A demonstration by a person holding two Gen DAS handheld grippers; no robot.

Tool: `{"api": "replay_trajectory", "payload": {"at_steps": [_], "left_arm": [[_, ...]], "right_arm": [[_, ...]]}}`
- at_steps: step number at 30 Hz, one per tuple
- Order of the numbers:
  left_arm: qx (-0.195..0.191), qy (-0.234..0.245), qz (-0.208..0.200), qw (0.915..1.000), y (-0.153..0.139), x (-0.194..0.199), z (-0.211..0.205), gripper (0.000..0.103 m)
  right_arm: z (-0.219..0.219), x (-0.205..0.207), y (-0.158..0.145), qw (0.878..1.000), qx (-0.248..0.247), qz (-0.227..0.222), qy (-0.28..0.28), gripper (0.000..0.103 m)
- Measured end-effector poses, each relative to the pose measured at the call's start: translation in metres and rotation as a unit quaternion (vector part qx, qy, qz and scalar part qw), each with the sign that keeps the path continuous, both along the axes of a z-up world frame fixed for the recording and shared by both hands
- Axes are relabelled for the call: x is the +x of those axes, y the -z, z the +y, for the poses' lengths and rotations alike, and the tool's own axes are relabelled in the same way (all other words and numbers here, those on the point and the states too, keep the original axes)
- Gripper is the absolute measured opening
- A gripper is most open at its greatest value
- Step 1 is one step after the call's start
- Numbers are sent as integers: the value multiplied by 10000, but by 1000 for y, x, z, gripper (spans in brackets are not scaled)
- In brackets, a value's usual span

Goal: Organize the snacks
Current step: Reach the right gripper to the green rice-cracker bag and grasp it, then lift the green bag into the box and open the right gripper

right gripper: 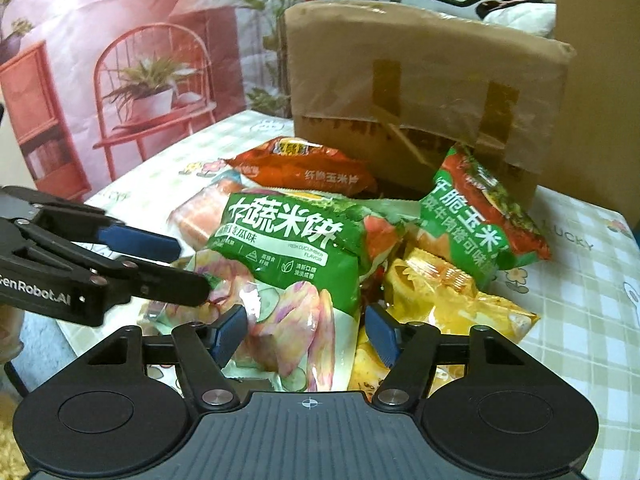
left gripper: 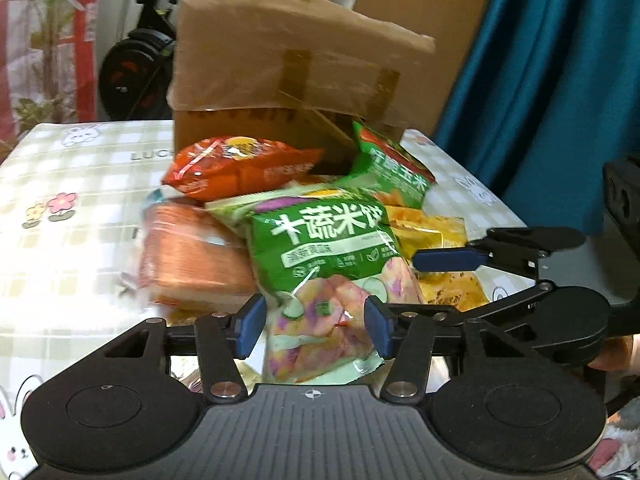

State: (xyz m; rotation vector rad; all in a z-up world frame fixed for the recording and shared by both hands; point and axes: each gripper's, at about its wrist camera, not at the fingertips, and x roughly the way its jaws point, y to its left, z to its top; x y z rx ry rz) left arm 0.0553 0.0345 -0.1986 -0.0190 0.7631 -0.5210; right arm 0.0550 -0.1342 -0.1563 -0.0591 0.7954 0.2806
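A pile of snack bags lies on the checked tablecloth (left gripper: 80, 184) in front of a cardboard box (left gripper: 288, 80). A green rice-cracker bag (left gripper: 324, 256) lies on top, also in the right wrist view (right gripper: 288, 256). Around it are an orange bag (left gripper: 240, 168), a green corn-chip bag (left gripper: 396, 168), yellow bags (left gripper: 432, 232) and a wrapped bread loaf (left gripper: 188, 256). My left gripper (left gripper: 316, 330) is open, its pads either side of the green bag's lower end. My right gripper (right gripper: 306, 334) is open around the same bag from the other side.
The cardboard box (right gripper: 420, 92) stands at the back of the table with its flap over the pile. A teal curtain (left gripper: 540, 80) hangs right, an exercise bike (left gripper: 132, 60) stands behind. A printed backdrop (right gripper: 100, 80) hangs left of the table.
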Motion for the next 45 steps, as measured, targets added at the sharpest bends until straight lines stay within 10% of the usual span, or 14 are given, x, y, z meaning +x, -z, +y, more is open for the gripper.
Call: {"api": "replay_trajectory", "payload": {"at_steps": [18,31,45], "left_arm": [[-171,145,208,9995,7,14,-9,42],[-339,30,-830,9960,-85,14,-11,42],[-445,-66,-1517,9874,-180,166,-53,42]], "right_arm": [[-1,8,8,9993,59,130,-345,43],[-4,9,-84,9928,-145,-1040,-576,42],[-64,151,-193,9718,-554,-2228,-529,43]]}}
